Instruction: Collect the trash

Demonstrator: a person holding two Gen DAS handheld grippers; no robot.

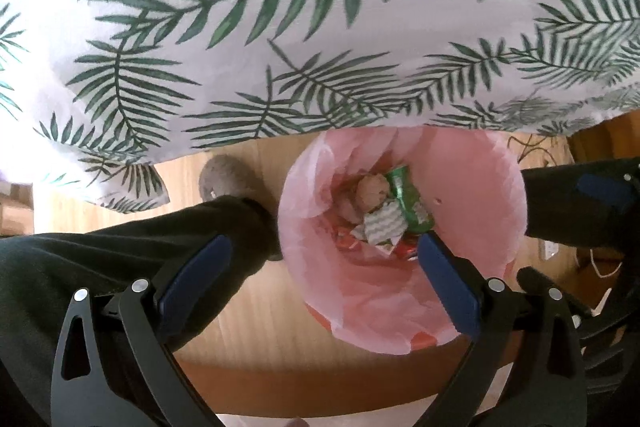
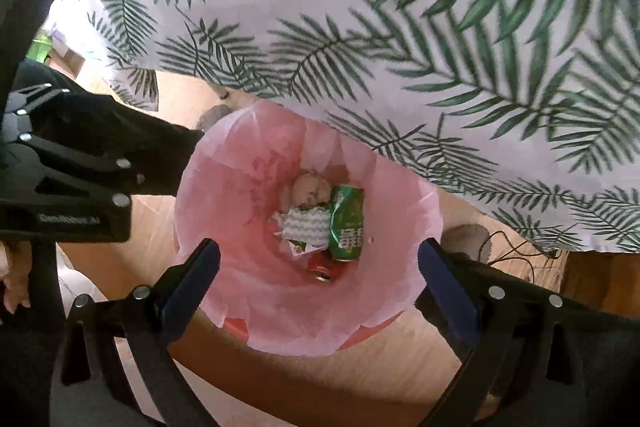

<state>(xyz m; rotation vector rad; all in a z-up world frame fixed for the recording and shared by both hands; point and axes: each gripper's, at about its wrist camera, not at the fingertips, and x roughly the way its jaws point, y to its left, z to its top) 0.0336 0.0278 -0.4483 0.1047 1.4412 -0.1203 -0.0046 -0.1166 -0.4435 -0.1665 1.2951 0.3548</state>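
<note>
Both grippers hang over the bin with jaws spread wide, nothing between them. Left gripper (image 1: 324, 255) sits over the bin's left rim and the floor beside it; its right finger (image 1: 448, 287) overlaps the near part of the liner in view. Right gripper (image 2: 320, 267) is centred over the bin mouth, a finger on each side of the near rim.

Bin (image 2: 360, 341) is round, lined with a pink plastic bag (image 2: 224, 195) folded over the rim. At the bottom lies the trash: a green can (image 2: 346, 229) on its side, a crumpled paper with a grey zigzag print (image 2: 302, 225) just left of it, a pale balled-up lump (image 2: 310, 187) at the far side touching both, and a red can (image 2: 324, 269) nearest, partly under the paper. Red wrapper scraps may lie below too, hard to tell.

Bin stands on a light wood floor (image 1: 248, 315). White cloth with green leaf print (image 1: 280, 27) hangs over the far side, its edge just past the far rim. Grey slipper (image 1: 224, 179) and dark trouser leg (image 1: 120, 255) sit left of the bin. Cables (image 2: 516, 251) lie on the floor to the right.
</note>
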